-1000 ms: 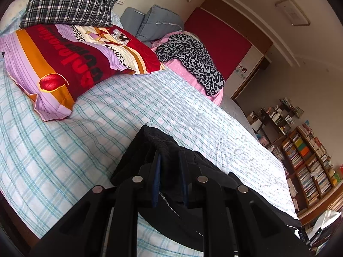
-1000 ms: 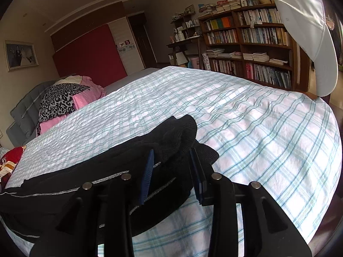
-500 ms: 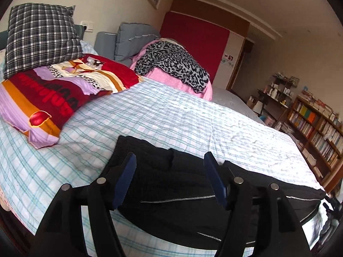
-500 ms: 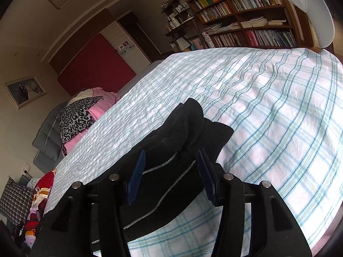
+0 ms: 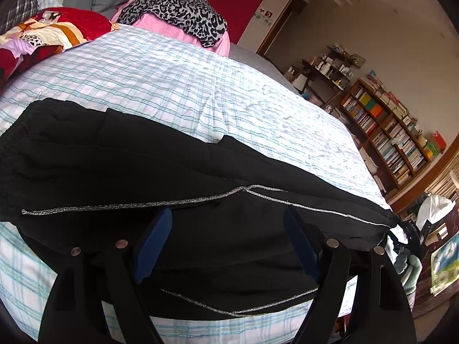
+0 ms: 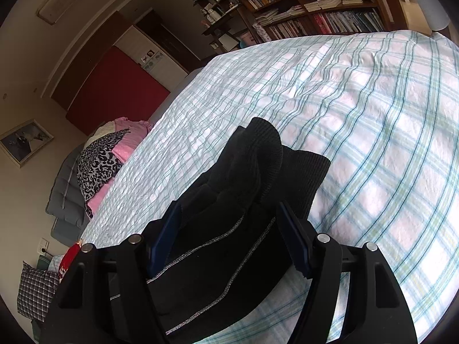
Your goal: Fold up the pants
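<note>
- The left gripper is opening its jaws wide over the black pants, and grips nothing.
- The right gripper is also opening; the ribbed cuffs lie loose at 12 o'clock.
- The pants lie lengthwise on the checked bed, near its front edge.
- The fabric looks soft, thick and limp; I would pinch the cuffs and the waistband.
</note>
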`<state>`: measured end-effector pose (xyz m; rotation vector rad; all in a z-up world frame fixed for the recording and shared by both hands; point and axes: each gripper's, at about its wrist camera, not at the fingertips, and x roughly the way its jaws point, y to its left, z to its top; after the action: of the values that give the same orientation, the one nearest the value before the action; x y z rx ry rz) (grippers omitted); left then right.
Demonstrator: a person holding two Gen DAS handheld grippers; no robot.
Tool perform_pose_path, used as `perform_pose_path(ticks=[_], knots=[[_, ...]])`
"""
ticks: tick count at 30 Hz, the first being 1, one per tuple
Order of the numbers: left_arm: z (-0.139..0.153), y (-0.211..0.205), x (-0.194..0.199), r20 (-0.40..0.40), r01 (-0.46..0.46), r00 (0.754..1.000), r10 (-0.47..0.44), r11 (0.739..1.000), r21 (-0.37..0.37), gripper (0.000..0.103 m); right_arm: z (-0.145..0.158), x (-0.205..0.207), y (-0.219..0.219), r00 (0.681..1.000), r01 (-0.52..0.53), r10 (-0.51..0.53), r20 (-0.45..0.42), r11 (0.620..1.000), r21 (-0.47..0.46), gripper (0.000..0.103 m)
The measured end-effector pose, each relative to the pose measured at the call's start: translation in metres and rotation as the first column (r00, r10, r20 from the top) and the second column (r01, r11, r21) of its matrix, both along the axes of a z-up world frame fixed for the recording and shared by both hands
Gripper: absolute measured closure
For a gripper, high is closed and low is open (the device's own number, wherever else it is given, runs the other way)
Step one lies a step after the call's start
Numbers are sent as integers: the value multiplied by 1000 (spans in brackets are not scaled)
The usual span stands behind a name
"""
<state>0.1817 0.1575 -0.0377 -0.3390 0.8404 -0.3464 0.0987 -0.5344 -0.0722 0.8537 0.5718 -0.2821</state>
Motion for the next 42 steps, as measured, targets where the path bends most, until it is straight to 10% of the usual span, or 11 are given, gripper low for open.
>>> perform_pose_path(ticks=[8, 18, 23, 26, 31, 42], knots=[[18, -43, 12, 170, 62, 977, -125, 940, 337, 24, -2, 8, 1, 1000, -3, 2, -12, 1000, -5, 33], [-12, -64, 51, 39, 254, 954, -298, 869, 424, 19, -3, 13, -3, 1000, -1, 1, -19, 1000, -12, 33], [-34, -69, 55, -41, 293, 950, -310, 836, 464, 77, -1, 14, -7, 999, 21, -22, -32, 999, -31, 33], [-35, -73, 44, -20, 293, 945, -327, 817, 497, 90, -1, 16, -9, 998, 28, -31, -54, 998, -48, 49], [-18, -72, 12, 53, 279, 933, -357, 806, 522, 93, 2, 17, -8, 996, 45, -53, -77, 993, -108, 80], [15, -74, -59, 196, 292, 873, -447, 800, 525, 93, 25, 14, -1, 1000, 29, -31, -5, 978, -205, 86]])
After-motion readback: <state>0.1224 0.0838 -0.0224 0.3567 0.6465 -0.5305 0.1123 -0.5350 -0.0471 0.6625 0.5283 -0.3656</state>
